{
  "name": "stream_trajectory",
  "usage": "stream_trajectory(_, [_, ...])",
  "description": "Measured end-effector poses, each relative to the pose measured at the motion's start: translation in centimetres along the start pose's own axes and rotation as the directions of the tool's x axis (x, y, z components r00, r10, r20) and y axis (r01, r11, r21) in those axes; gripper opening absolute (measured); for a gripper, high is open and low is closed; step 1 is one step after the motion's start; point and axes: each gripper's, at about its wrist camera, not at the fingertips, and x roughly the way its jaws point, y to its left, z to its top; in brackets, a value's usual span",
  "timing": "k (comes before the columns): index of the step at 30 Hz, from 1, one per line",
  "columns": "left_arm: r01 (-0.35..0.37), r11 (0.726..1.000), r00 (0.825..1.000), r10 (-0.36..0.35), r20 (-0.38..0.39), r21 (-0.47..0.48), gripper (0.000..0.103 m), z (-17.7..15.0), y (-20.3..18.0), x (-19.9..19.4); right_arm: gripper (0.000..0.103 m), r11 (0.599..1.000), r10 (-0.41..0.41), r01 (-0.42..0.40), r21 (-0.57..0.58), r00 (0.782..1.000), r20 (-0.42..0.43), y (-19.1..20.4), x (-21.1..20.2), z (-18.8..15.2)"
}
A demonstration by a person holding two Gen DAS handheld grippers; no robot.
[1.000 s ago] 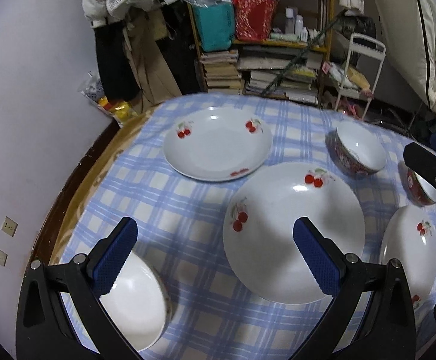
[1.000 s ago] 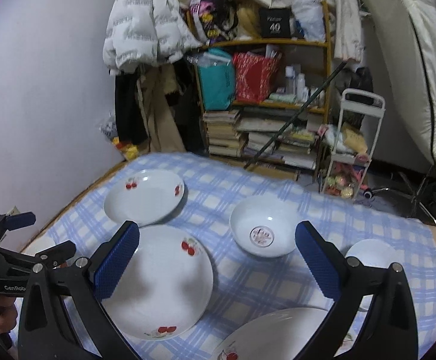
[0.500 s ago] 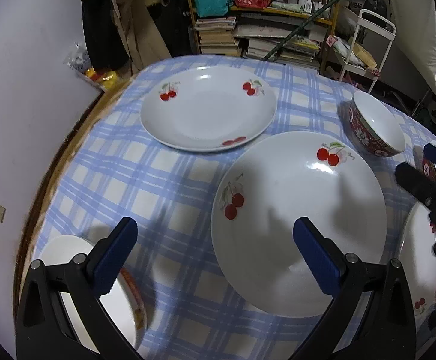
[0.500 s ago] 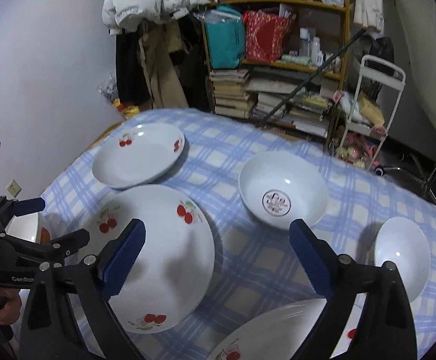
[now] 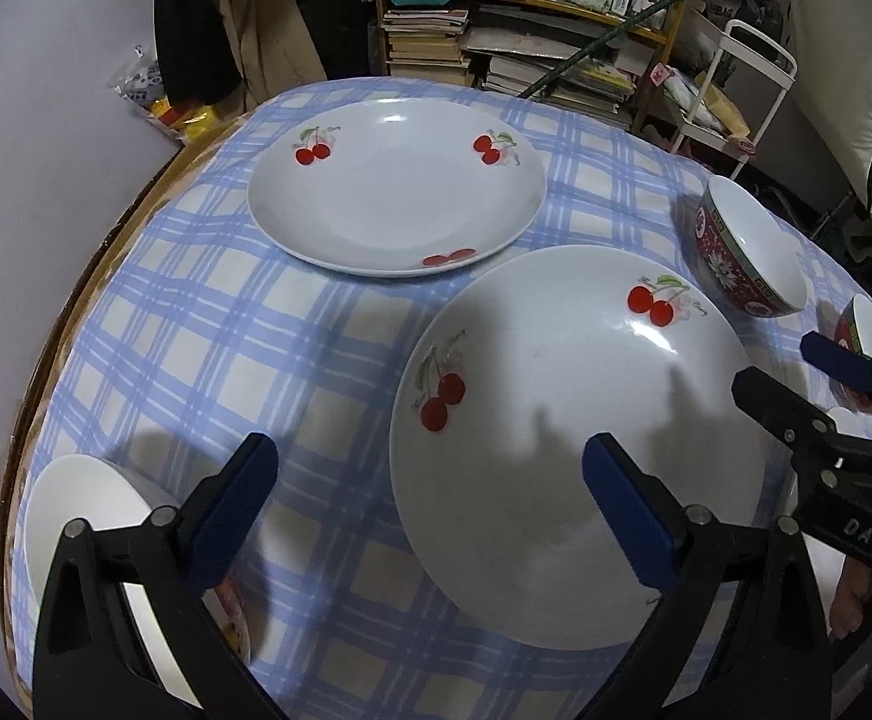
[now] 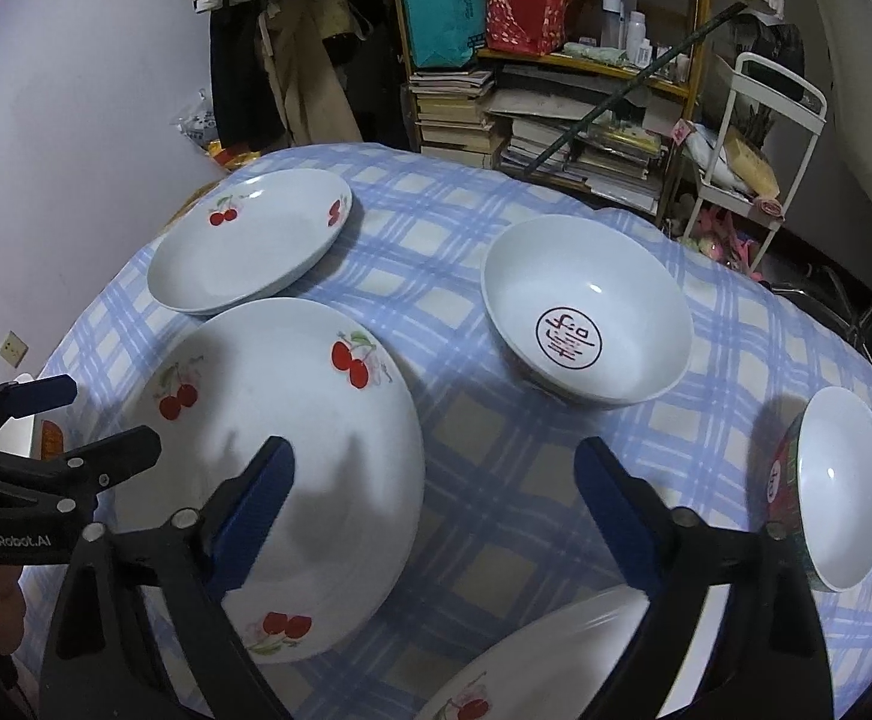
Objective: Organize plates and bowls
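Two grippers hang above the counter (image 5: 208,324) with nothing between their jaws, which have just been closing a little but stand wide apart. The left gripper (image 5: 430,513) straddles the near-left rim of the large cherry plate (image 5: 568,438); the right gripper (image 6: 436,507) hovers by that plate's right rim. A good lift likely means pinching opposite rims squarely, keeping the plate level, then carrying it to the smaller cherry plate (image 5: 394,192) beyond.
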Motion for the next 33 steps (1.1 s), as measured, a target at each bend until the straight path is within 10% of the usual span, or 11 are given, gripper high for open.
stream_trajectory(7, [0.046,0.999,0.998,-0.046,-0.037,0.013,0.077,-0.1,-0.3,0.6,0.068,1.000,0.019,-0.018,0.018,0.999,-0.051,0.3,1.3,-0.3])
stream_trajectory(12, [0.053,0.999,0.996,-0.053,-0.070,-0.003,0.043,-0.3,0.0,1.5,0.047,0.999,0.028,-0.026,0.028,0.996,-0.086,0.4,1.9,-0.7])
stream_trajectory(21, [0.100,0.986,0.989,-0.114,-0.094,-0.137,0.030,-0.8,1.7,2.8,0.014,0.989,0.116,-0.102,0.110,0.985,-0.128,-0.2,3.0,-1.1])
stream_trajectory(33, [0.102,0.981,0.987,-0.121,-0.107,-0.165,0.022,-1.3,1.9,3.5,0.014,0.989,0.125,-0.113,0.095,0.983,-0.135,0.3,3.1,-1.1])
